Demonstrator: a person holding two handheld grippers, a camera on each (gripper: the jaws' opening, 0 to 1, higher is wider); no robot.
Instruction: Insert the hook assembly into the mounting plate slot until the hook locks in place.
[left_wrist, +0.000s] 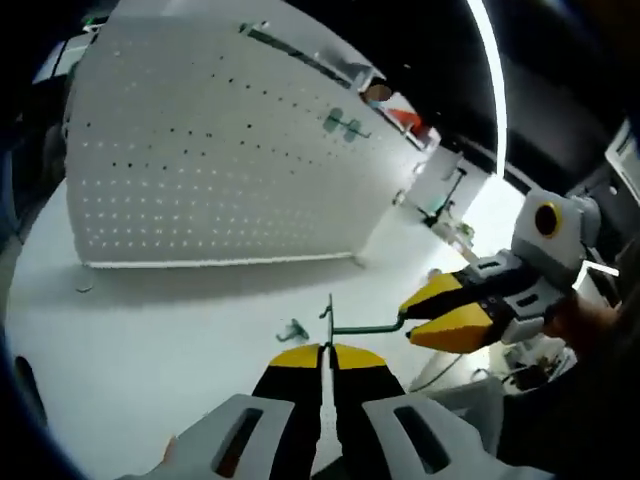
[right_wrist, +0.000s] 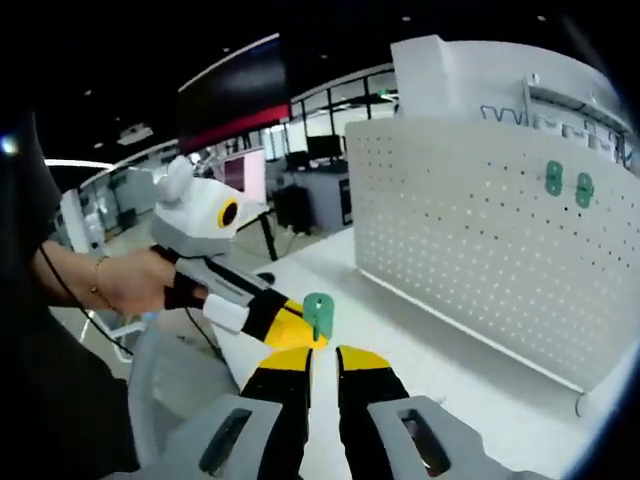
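Above a white table (left_wrist: 150, 330) in an open office, the left gripper (left_wrist: 327, 352) pinches the green hook assembly (left_wrist: 352, 326); the right gripper (left_wrist: 452, 308) clamps its rod end. A white pegboard (right_wrist: 470, 230) stands behind.

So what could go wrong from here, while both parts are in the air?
1. The left gripper pinches the mounting plate near its edge only; pushing may twist it.
2. The hook in the right gripper is thin, and nothing supports either part, so it might miss the slot.
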